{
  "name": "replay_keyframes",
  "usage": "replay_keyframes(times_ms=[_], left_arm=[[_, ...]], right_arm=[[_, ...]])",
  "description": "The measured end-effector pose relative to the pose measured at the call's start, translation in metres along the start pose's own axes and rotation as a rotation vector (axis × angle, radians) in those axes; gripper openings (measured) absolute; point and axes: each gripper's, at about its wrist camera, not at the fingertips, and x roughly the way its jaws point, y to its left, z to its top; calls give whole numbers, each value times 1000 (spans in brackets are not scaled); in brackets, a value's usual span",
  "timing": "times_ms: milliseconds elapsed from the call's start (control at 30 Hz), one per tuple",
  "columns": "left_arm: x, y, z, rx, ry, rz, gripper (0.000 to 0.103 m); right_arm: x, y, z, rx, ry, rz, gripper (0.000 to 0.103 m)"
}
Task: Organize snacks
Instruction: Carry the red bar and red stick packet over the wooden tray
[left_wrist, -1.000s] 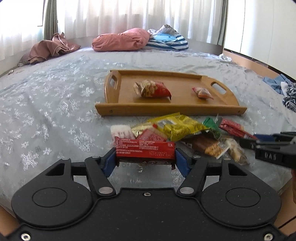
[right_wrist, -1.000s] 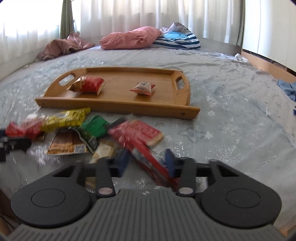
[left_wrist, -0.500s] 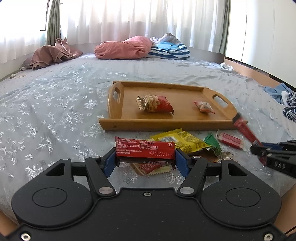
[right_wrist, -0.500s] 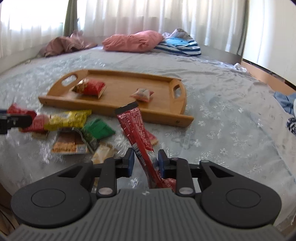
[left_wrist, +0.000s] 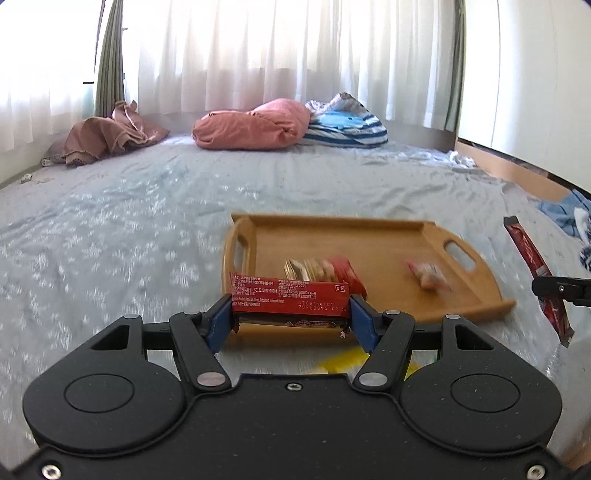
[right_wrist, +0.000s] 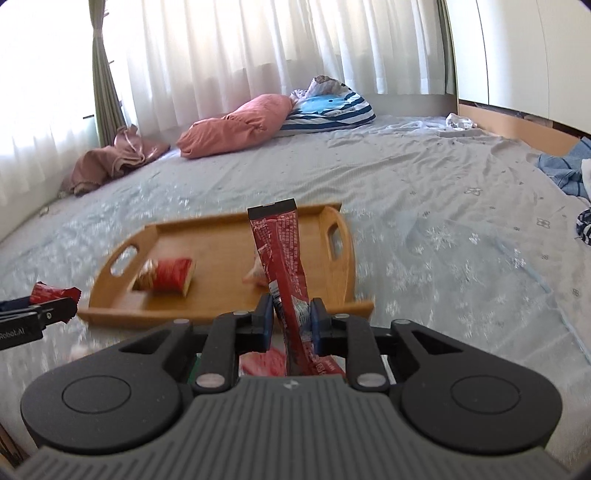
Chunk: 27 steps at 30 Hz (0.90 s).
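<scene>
My left gripper (left_wrist: 290, 317) is shut on a flat red snack bar (left_wrist: 290, 300), held crosswise just in front of the wooden tray (left_wrist: 369, 236). My right gripper (right_wrist: 291, 317) is shut on a long red snack stick (right_wrist: 282, 254) that stands up over the tray's near edge (right_wrist: 221, 240); the stick also shows at the right of the left wrist view (left_wrist: 532, 262). On the tray lie a red peanut bag (right_wrist: 168, 275) and a small pink-white packet (left_wrist: 428, 275). The left gripper's tip with its bar shows at the left of the right wrist view (right_wrist: 51, 295).
The tray sits on a grey snowflake bedspread (left_wrist: 110, 240). A yellow packet (left_wrist: 343, 362) and a red packet (right_wrist: 262, 363) peek out under the grippers. Pillows (left_wrist: 255, 125) and a brown cloth (left_wrist: 107, 136) lie far back. Blue clothes (right_wrist: 565, 170) lie at the right.
Both grippers have lifted and moved forward toward the tray with their snacks. The loose pile has dropped almost out of view below them. The right stick now stands upright.
</scene>
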Motion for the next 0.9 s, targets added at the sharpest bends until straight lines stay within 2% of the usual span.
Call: replay_keyframes(times_ms=[233, 300, 367, 433, 500, 533, 567, 600, 633, 667, 800, 833, 867, 900], left_arm=[[23, 6, 19, -29, 6, 5, 63], [28, 6, 19, -28, 14, 5, 63], [32, 6, 17, -27, 23, 6, 63], [34, 5, 15, -27, 29, 7, 63], [35, 4, 13, -28, 32, 6, 63], [36, 4, 12, -27, 33, 5, 63], [36, 3, 12, -26, 34, 5, 63], [36, 3, 11, -26, 35, 4, 63], [36, 2, 11, -25, 35, 3, 63], [36, 2, 11, -24, 35, 2, 63], [36, 1, 10, -25, 37, 2, 63], [36, 1, 11, -25, 37, 3, 63], [36, 1, 10, -25, 37, 3, 63], [36, 1, 10, -25, 37, 3, 63]], right_arm=[[18, -14, 20, 91, 7, -21, 24], [21, -23, 22, 121, 8, -31, 22], [22, -33, 23, 154, 12, -36, 14], [25, -40, 26, 173, 23, -35, 12], [31, -44, 28, 167, 64, -19, 17], [35, -45, 27, 170, 90, -11, 31], [41, -46, 26, 173, 117, -3, 27], [46, -45, 25, 165, 147, 3, 29], [52, -44, 22, 159, 174, 3, 41], [58, -43, 19, 151, 198, 3, 47], [76, -33, 7, 106, 266, -16, 49], [78, -30, 5, 90, 269, -31, 49], [81, -27, 3, 69, 272, -53, 29], [81, -26, 2, 59, 269, -73, 22]])
